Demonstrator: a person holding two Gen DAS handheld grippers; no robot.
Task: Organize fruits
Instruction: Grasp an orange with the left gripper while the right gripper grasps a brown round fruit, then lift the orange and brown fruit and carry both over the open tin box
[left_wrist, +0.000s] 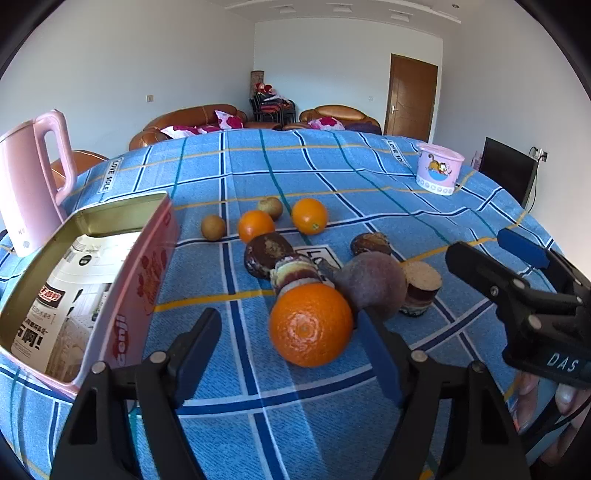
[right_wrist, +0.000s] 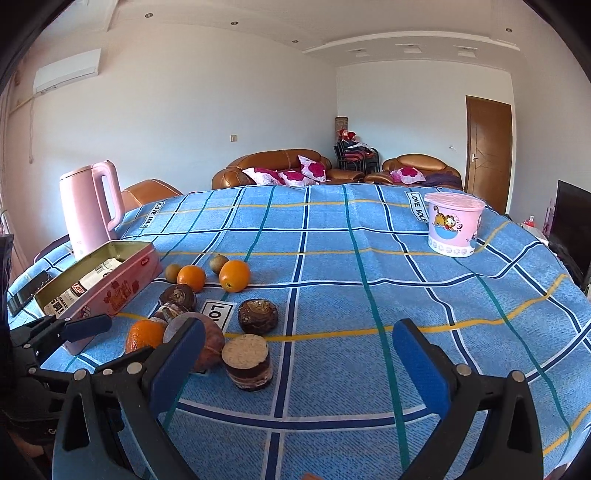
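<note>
My left gripper hung over the near orange, jaws spread wide to either side of it and, as far as I could tell, not yet touching. The open tin stood just beside it toward the tabletop's left edge, presumably where fruit belonged. More oranges lay farther in. My right gripper hovered wide open and empty.

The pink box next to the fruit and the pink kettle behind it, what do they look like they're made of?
The pink box looks like painted tin: its bare inner walls shine gold metallic and the rim is rolled. The pink kettle looks like matte plastic, smooth with soft highlights, though a coated metal shell is possible.
</note>
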